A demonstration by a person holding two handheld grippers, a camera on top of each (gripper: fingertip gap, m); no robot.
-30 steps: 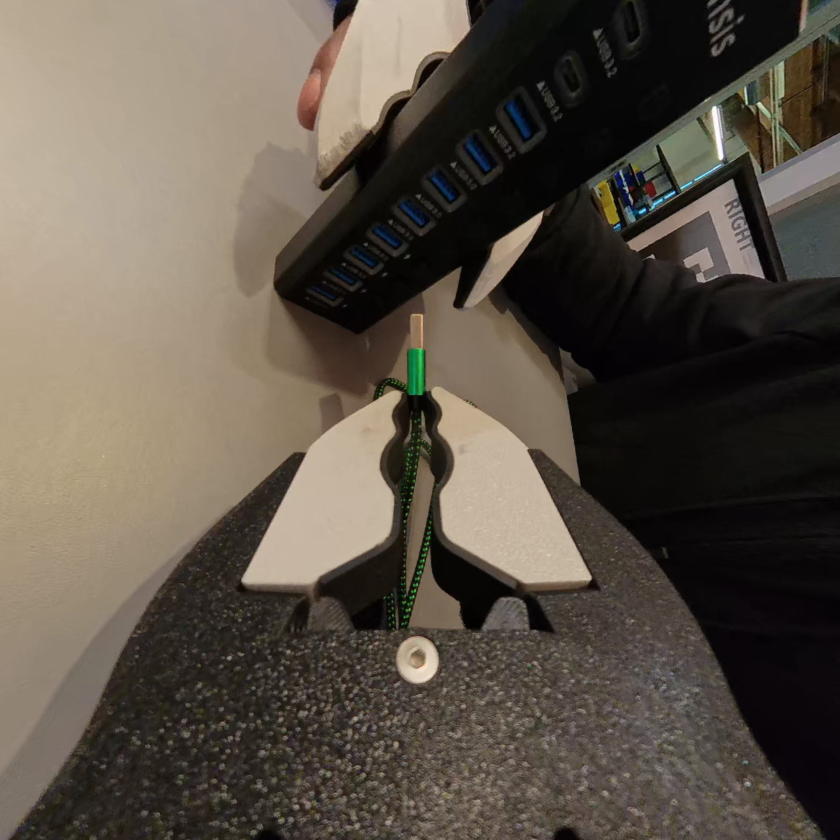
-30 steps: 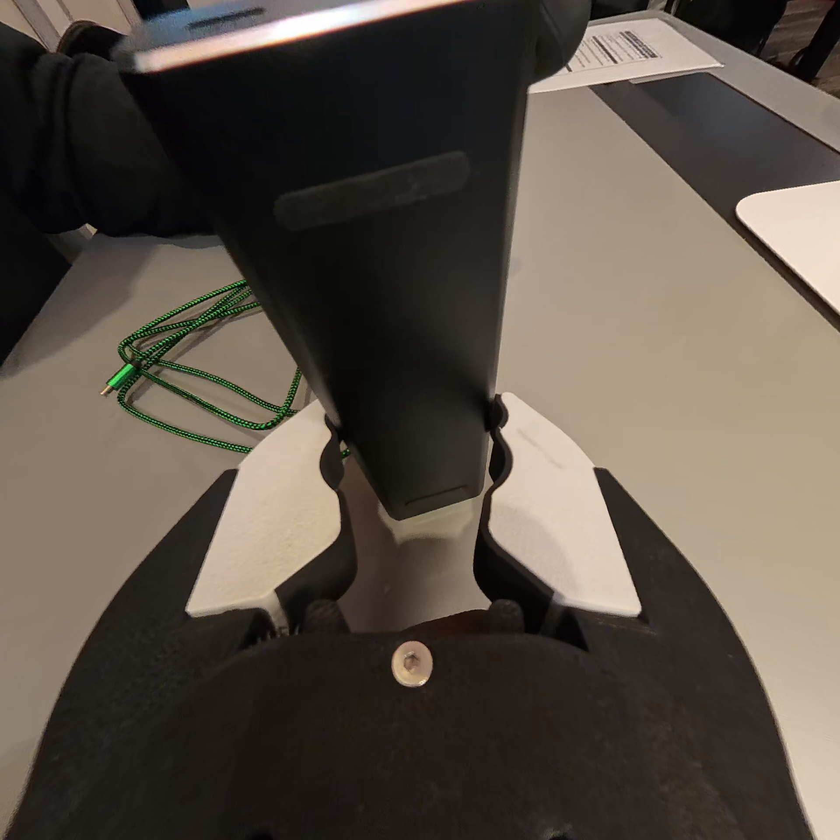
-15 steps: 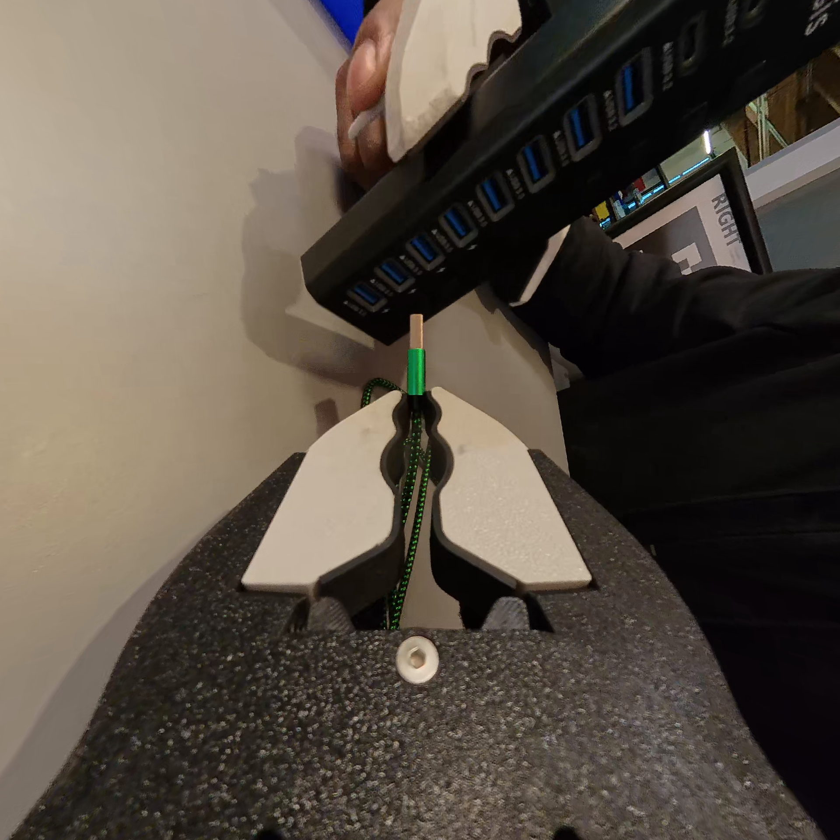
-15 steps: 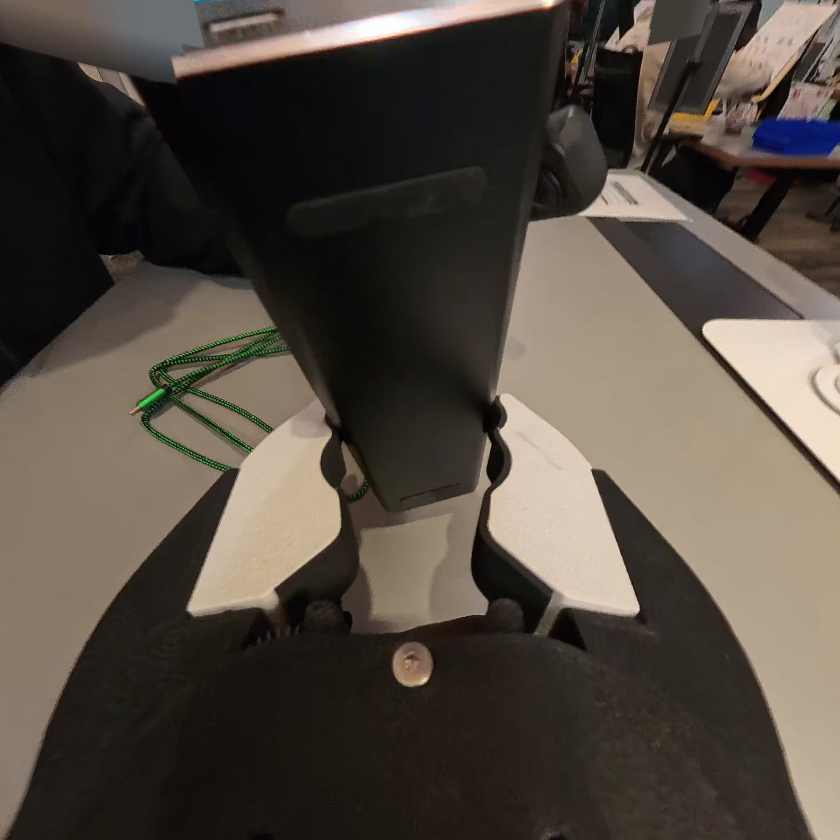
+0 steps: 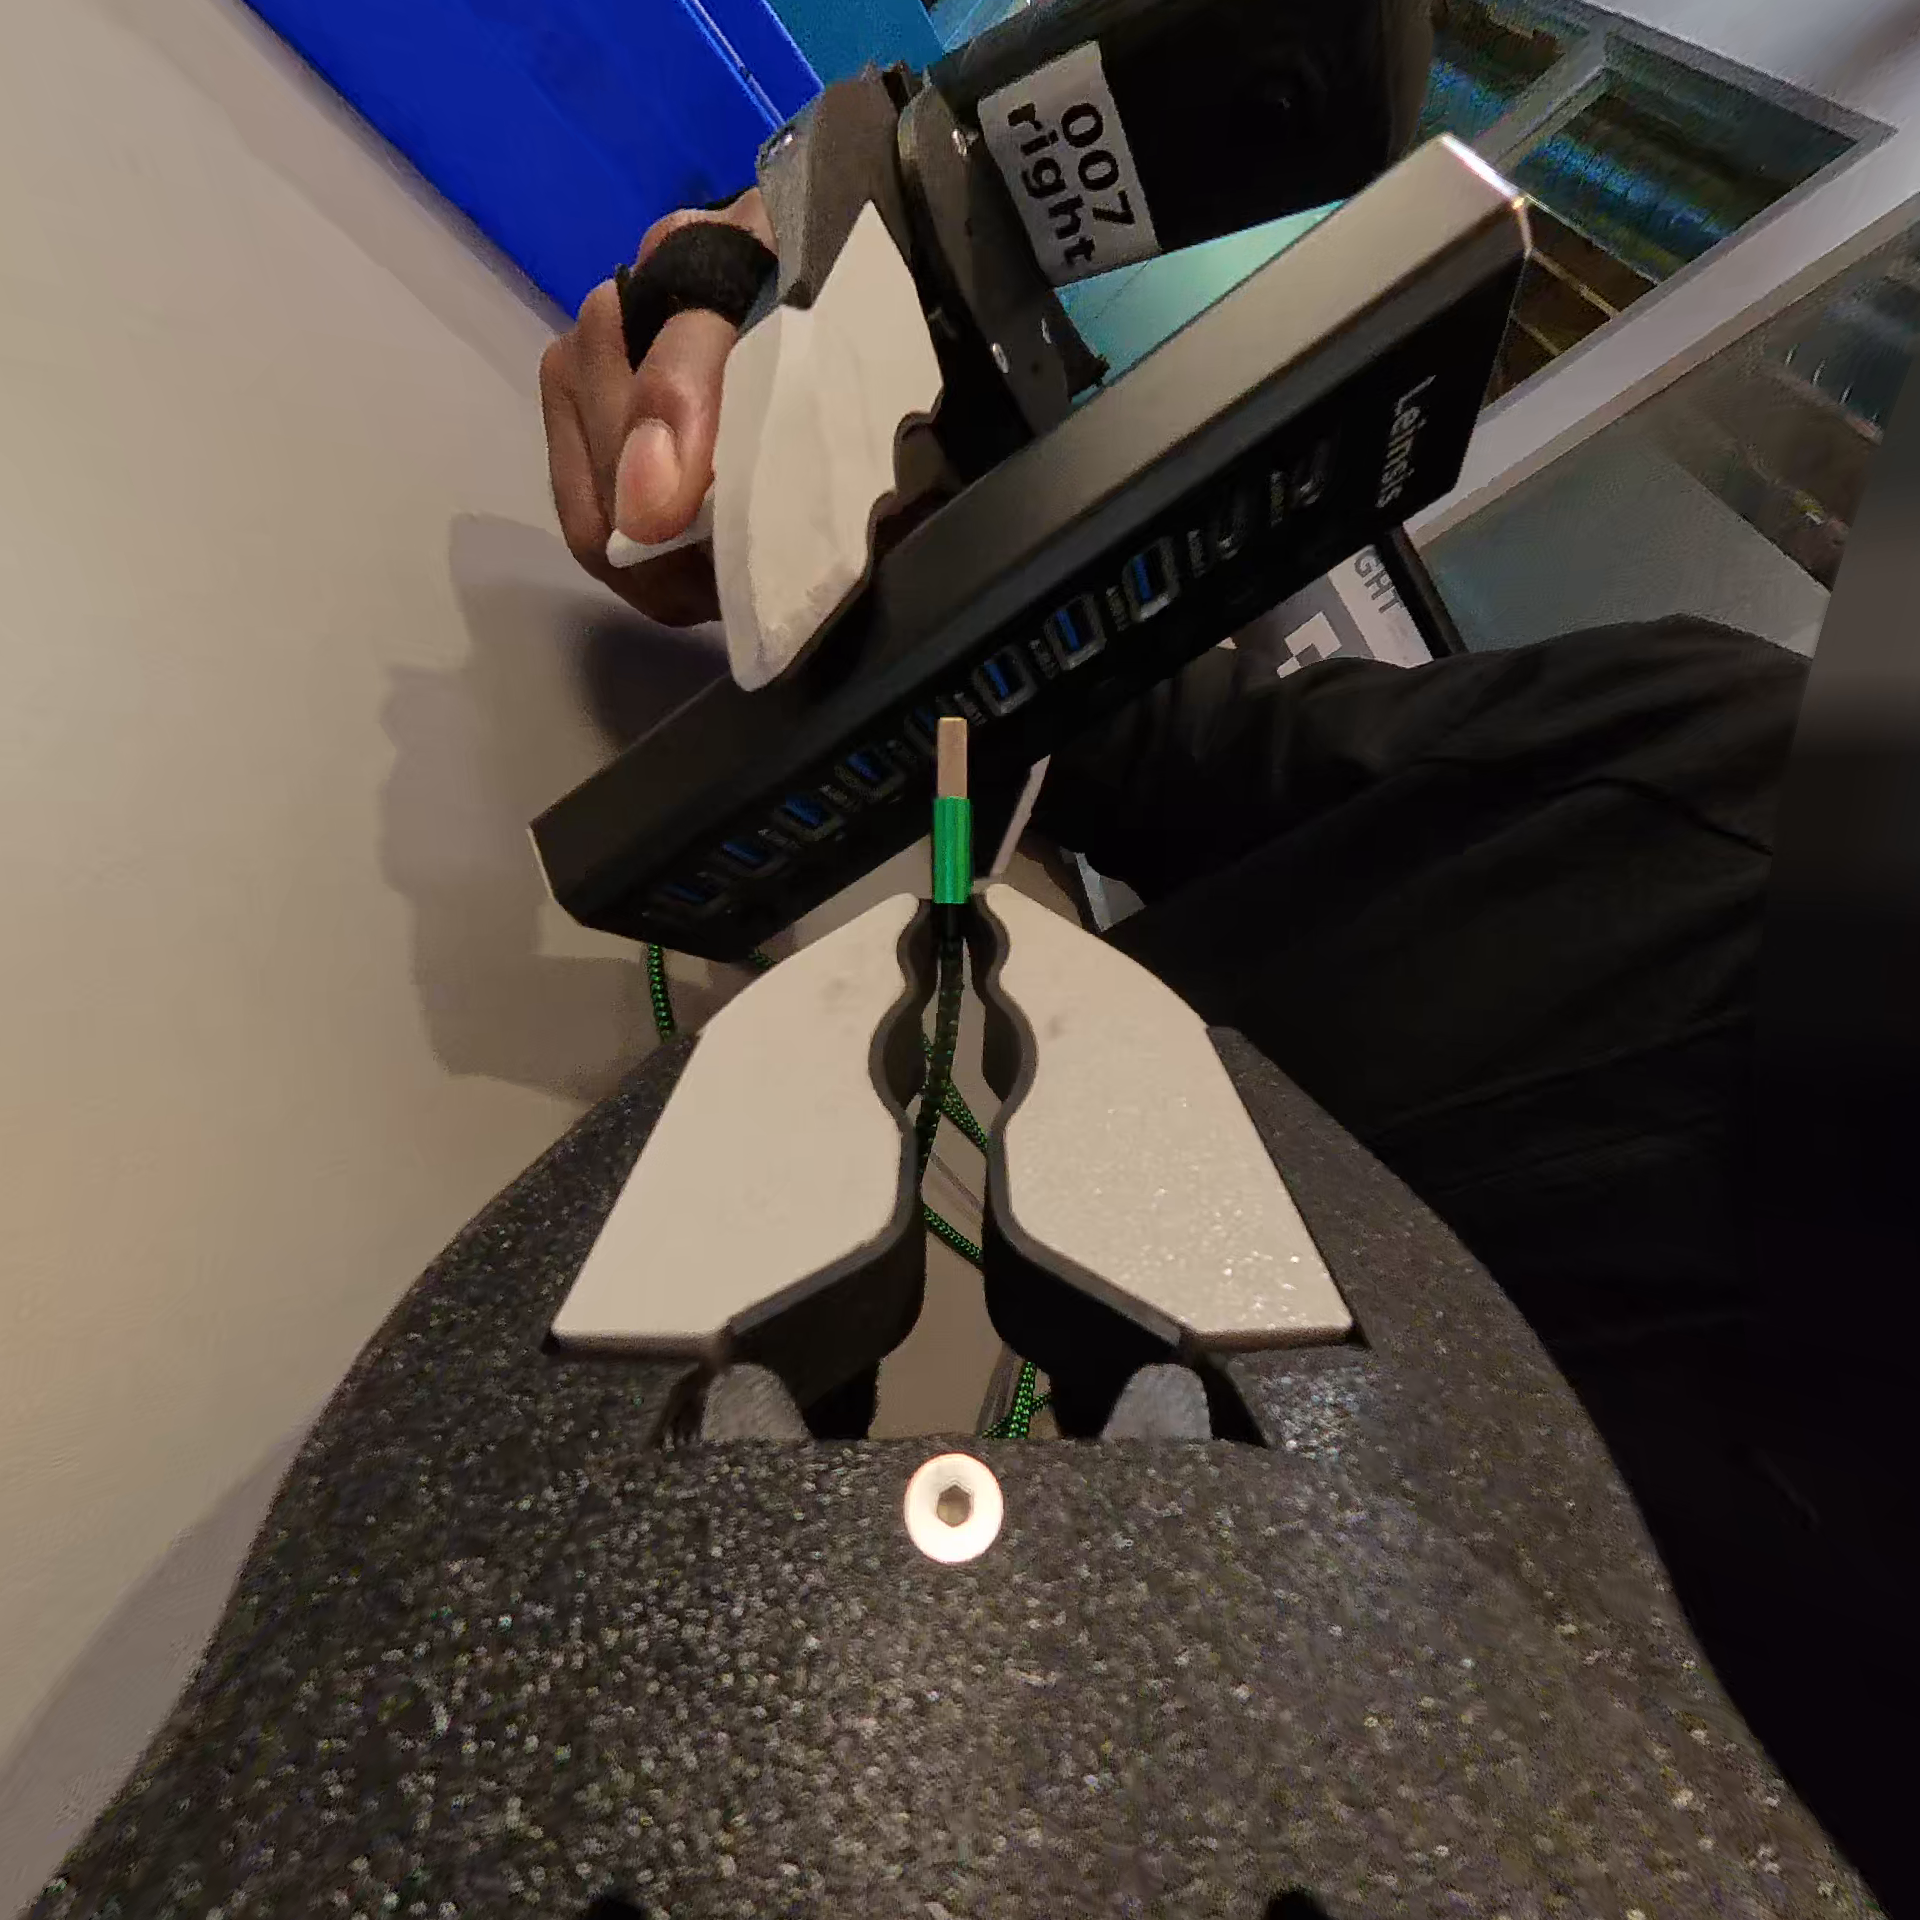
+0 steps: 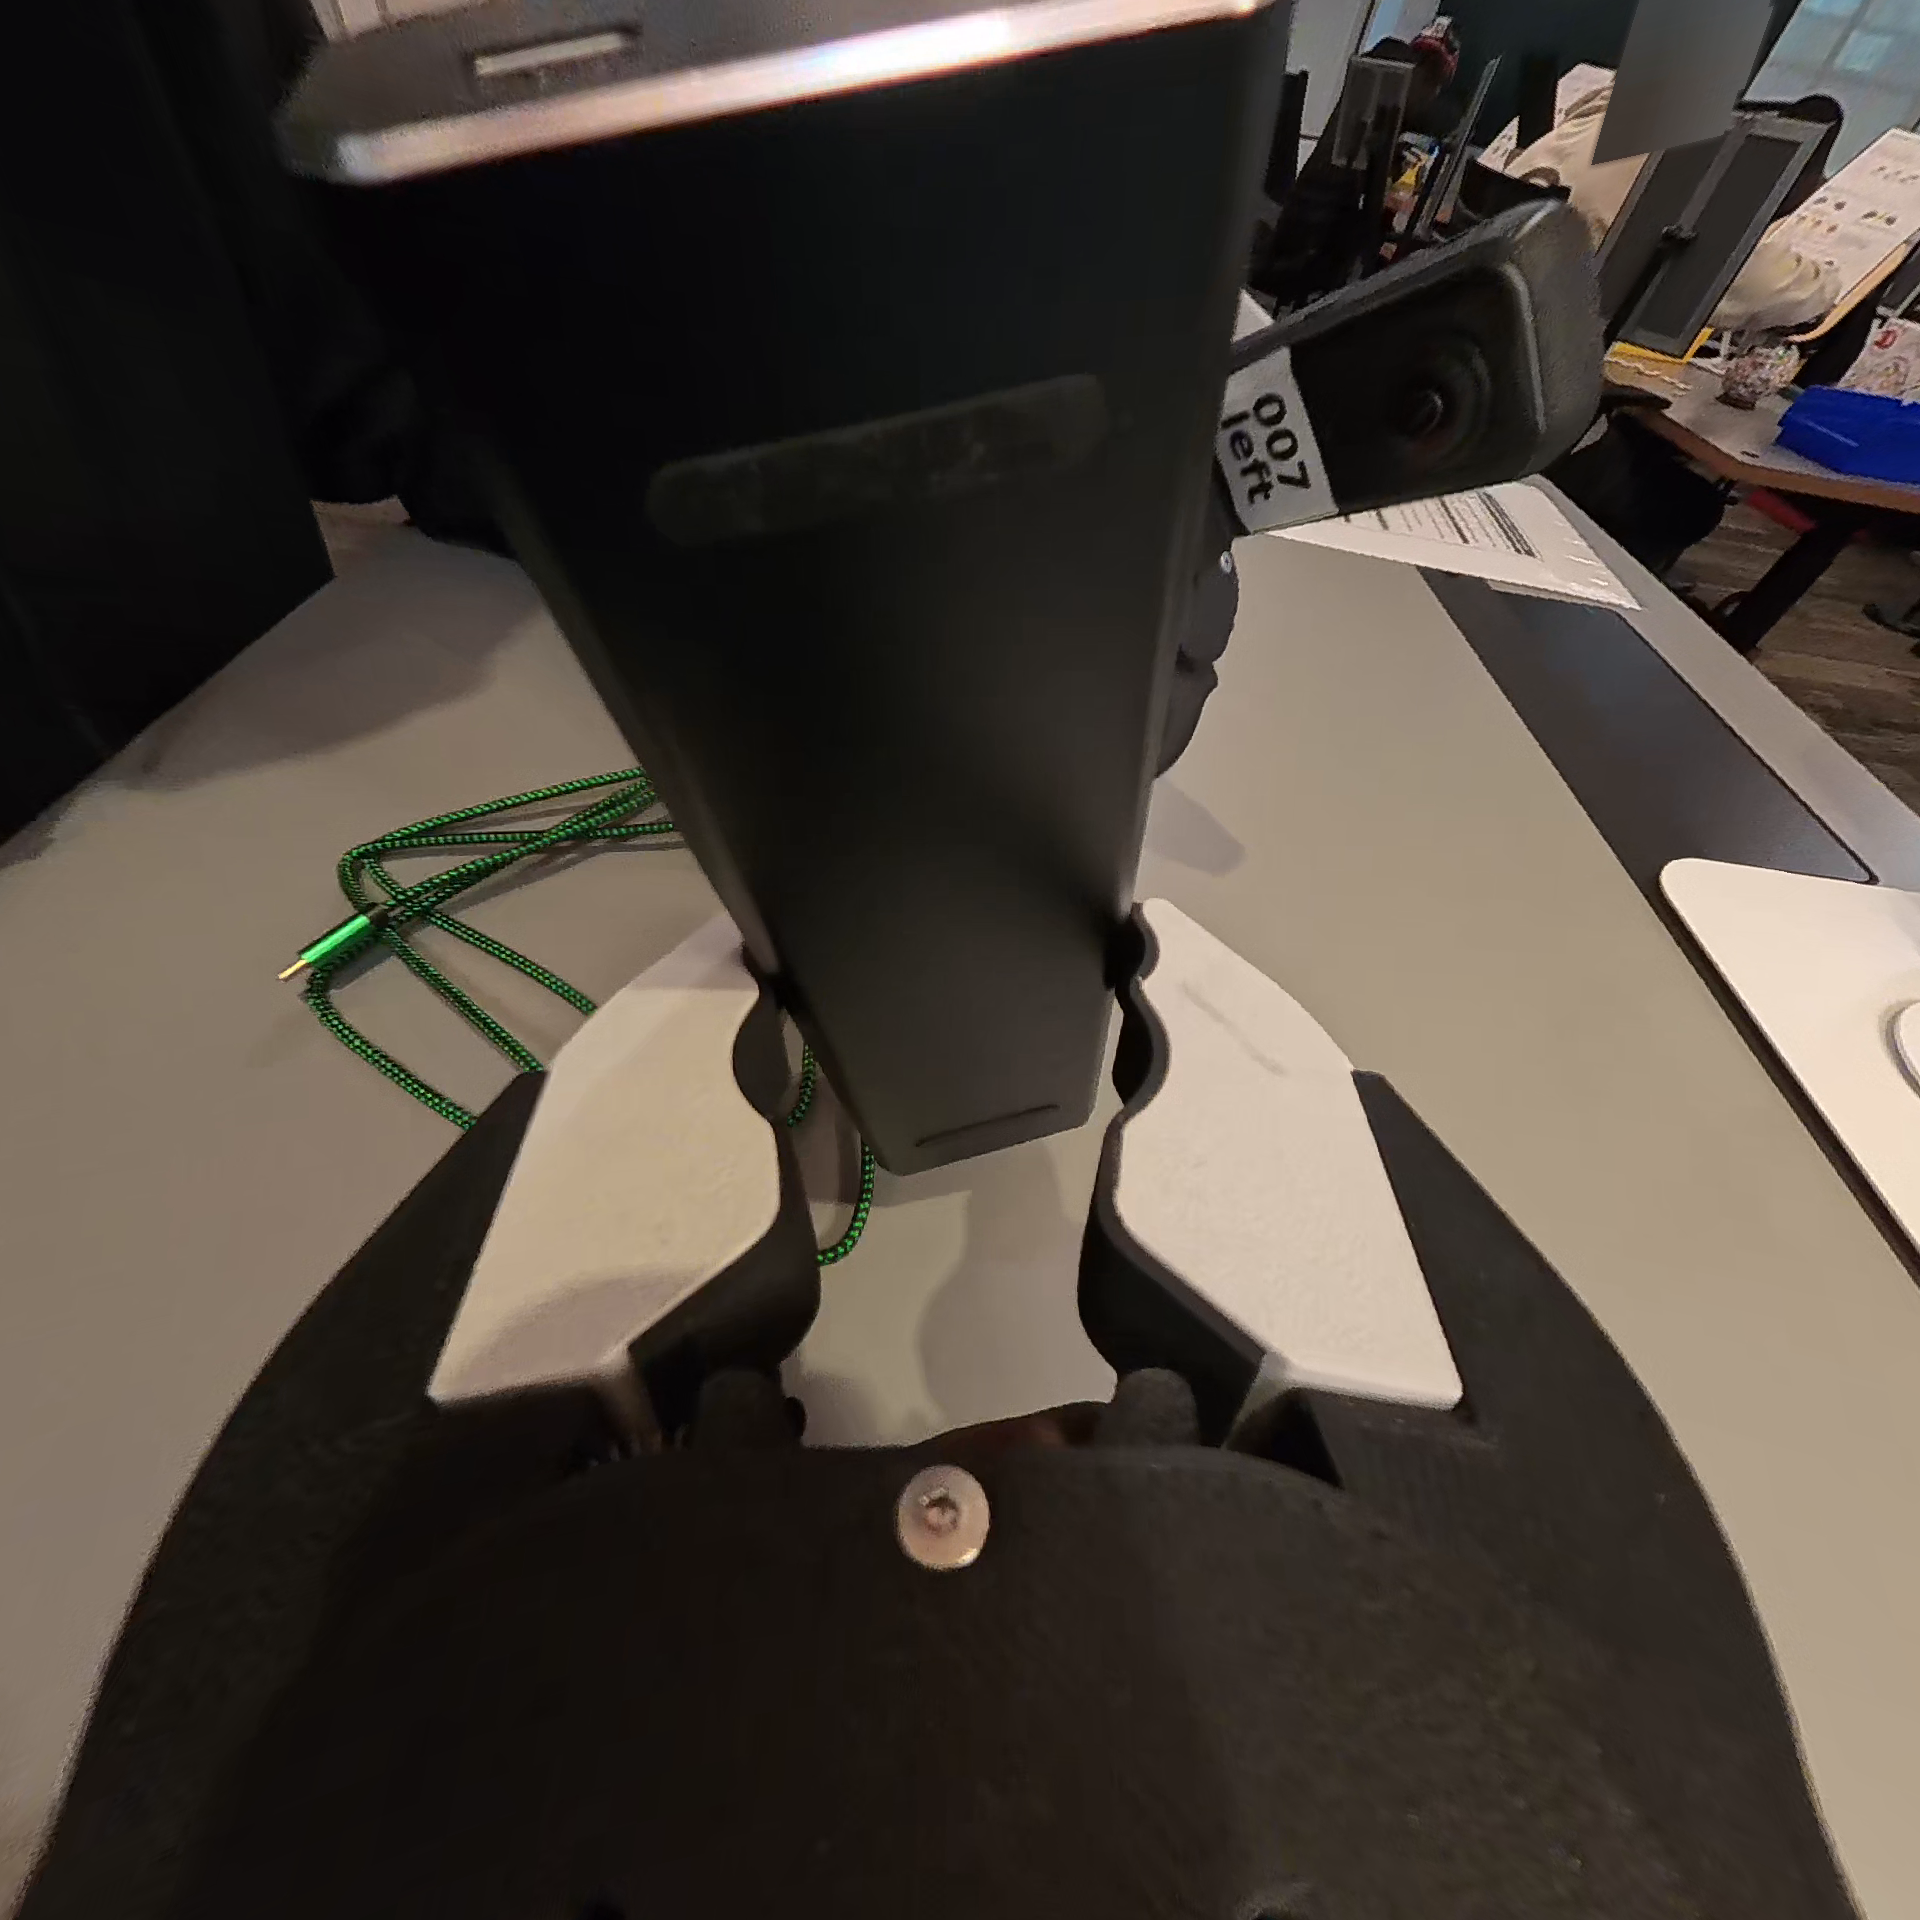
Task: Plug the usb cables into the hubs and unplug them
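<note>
Left tongs (image 5: 951, 914) pinch the green plug (image 5: 951, 847) at frame centre; right tongs (image 6: 940, 971) clamp the black hub (image 6: 883, 644) above the bench (image 6: 1455, 935).

A flat light-grey tabletop (image 6: 1403, 935) fills the foreground. A printed white paper sheet (image 6: 1475, 540) lies flat at its far edge. A dark inset strip (image 6: 1662, 748) runs along the right side of the tabletop. Beside the strip rests a white rounded-corner pad (image 6: 1808, 977). A blue plastic bin (image 6: 1849, 416) sits on a separate desk in the background.
</note>
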